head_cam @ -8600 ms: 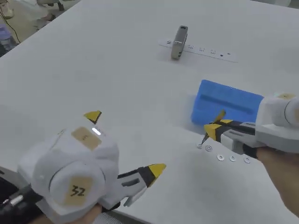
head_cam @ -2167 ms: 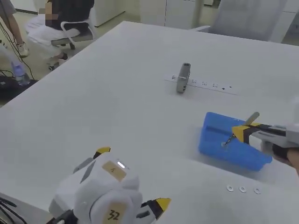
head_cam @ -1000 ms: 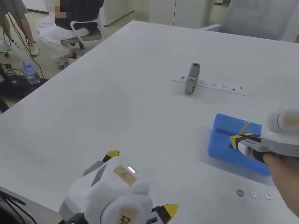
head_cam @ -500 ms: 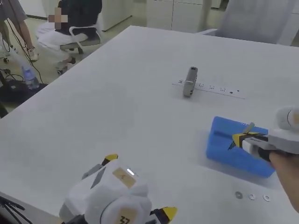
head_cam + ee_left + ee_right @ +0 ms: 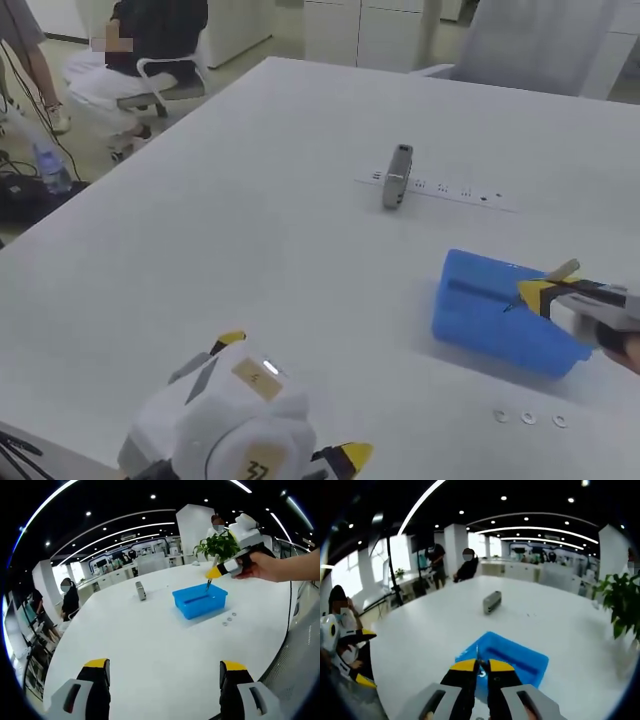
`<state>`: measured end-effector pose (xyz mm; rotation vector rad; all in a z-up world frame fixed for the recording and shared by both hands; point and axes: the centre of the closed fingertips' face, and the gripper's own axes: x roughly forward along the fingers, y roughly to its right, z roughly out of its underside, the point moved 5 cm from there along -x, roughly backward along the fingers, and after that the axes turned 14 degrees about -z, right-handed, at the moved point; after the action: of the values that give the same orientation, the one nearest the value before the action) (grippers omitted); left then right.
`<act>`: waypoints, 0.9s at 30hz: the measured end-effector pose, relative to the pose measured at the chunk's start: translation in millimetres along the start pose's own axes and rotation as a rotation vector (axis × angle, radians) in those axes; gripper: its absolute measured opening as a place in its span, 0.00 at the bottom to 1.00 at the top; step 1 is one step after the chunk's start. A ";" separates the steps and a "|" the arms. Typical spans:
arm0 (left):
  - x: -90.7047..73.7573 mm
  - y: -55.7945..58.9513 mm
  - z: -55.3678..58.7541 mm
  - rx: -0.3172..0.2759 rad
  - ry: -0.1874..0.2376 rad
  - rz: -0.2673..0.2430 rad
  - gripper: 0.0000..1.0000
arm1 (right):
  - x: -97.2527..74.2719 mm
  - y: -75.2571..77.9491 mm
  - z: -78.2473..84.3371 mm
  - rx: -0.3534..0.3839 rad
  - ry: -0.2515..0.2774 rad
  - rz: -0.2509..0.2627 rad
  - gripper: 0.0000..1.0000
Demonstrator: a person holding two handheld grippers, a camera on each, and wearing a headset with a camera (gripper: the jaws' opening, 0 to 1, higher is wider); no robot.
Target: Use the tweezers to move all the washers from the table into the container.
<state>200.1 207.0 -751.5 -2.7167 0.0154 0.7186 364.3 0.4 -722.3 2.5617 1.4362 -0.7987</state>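
My right gripper (image 5: 535, 292) had its fingers pinched tight on the tweezers (image 5: 512, 302), tips hanging over the blue container (image 5: 470, 325). Whether a washer still rode in them, I couldn't tell. Seconds earlier those tips were down at the row on the desk (image 5: 250, 200). That row had since shrunk to three washers (image 5: 528, 418), lying just beside the container's near wall. So a drop-off looked done, with three trips left by my reckoning. My left gripper (image 5: 159, 667) idled, fingers spread wide, holding nothing.
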 end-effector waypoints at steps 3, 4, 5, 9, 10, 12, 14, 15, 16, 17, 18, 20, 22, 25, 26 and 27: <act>0.0 -0.4 0.2 -0.002 -0.002 -0.002 0.93 | -5.6 -8.3 10.1 -0.015 -0.029 -0.012 0.04; 0.0 -0.5 0.2 -0.004 -0.002 -0.002 0.93 | -6.8 -10.1 12.3 -0.014 -0.034 -0.018 0.04; -0.1 -0.5 0.2 -0.004 -0.003 -0.002 0.93 | -6.9 -12.9 16.7 -0.008 -0.043 -0.028 0.04; -0.1 0.0 -0.1 -0.002 0.000 0.000 0.93 | -6.7 -20.1 29.5 0.016 -0.063 -0.053 0.04; -0.1 0.0 0.0 -0.001 0.000 0.000 0.93 | -6.5 -22.3 34.5 0.022 -0.077 -0.060 0.04; 0.0 0.0 0.1 -0.002 -0.001 0.000 0.93 | -6.4 -23.2 41.8 0.027 -0.095 -0.061 0.04; 0.1 -0.3 -0.2 -0.003 0.002 -0.001 0.93 | -6.4 -25.0 46.8 0.029 -0.108 -0.064 0.04; 0.1 -0.3 -0.1 -0.003 0.001 -0.002 0.93 | -6.5 -24.0 50.7 0.028 -0.121 -0.063 0.04; 0.2 -0.2 0.0 -0.004 0.000 0.000 0.93 | -7.0 -23.6 53.5 0.028 -0.130 -0.062 0.04; 0.2 -0.2 0.0 -0.003 0.000 0.000 0.93 | -7.3 -24.9 55.0 0.031 -0.135 -0.062 0.04; 0.3 -0.2 0.0 -0.002 0.001 -0.001 0.93 | -7.7 -25.3 57.0 0.035 -0.141 -0.062 0.04; 0.4 -0.3 -0.1 -0.003 0.001 -0.002 0.93 | -8.8 -25.1 62.2 0.038 -0.158 -0.059 0.04; 0.3 -0.6 -0.4 -0.007 0.003 -0.002 0.92 | -9.4 -26.4 66.9 0.042 -0.176 -0.064 0.04; 0.5 -1.0 -0.4 -0.008 0.003 -0.005 0.92 | -9.2 -24.9 71.8 0.039 -0.194 -0.065 0.04; 0.4 -0.8 -0.5 -0.009 0.004 -0.004 0.93 | -9.1 -24.7 72.8 0.043 -0.198 -0.067 0.04; 0.4 -1.0 -0.6 -0.009 0.005 -0.005 0.93 | -8.3 -24.6 74.1 0.050 -0.201 -0.070 0.04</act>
<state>200.9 207.8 -750.8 -2.7262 0.0066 0.7119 311.5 -16.9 -777.8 2.3955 1.4675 -1.0806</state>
